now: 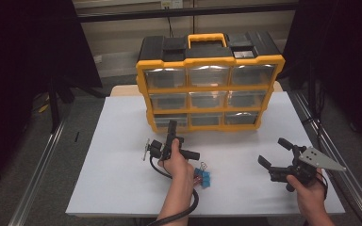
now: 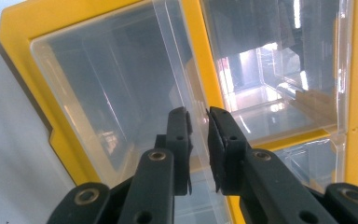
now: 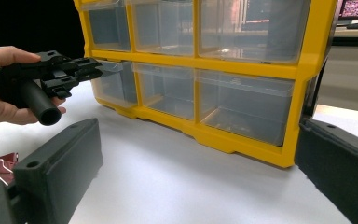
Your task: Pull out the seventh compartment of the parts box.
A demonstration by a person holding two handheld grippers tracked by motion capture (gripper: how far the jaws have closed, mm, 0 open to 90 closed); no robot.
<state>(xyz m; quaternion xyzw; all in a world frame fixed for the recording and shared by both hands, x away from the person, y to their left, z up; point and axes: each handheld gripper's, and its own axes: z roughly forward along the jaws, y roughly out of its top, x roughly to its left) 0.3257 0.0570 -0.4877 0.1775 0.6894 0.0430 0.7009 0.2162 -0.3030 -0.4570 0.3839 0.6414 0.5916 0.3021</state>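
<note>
A yellow-framed organizer (image 1: pixel 210 88) with several clear drawers and a black top stands at the back of the white table. My left gripper (image 1: pixel 172 124) (image 2: pixel 199 140) reaches to its bottom-left drawer (image 1: pixel 162 121) (image 2: pixel 107 93) (image 3: pixel 116 88). Its jaws stand close together with the drawer's clear front lip pinched between them. From the right gripper view, the left gripper (image 3: pixel 95 66) meets that drawer's upper edge. My right gripper (image 1: pixel 274 151) (image 3: pixel 198 140) hovers at the table's right front, jaws wide apart and holding nothing, pointed at the organizer (image 3: pixel 242 70).
Blue binder clips (image 1: pixel 205 179) and a red one (image 3: pixel 2 165) lie on the white table (image 1: pixel 122 141) beside the left forearm. Metal rails run along both sides of the table. A dark curtain hangs at the left and right.
</note>
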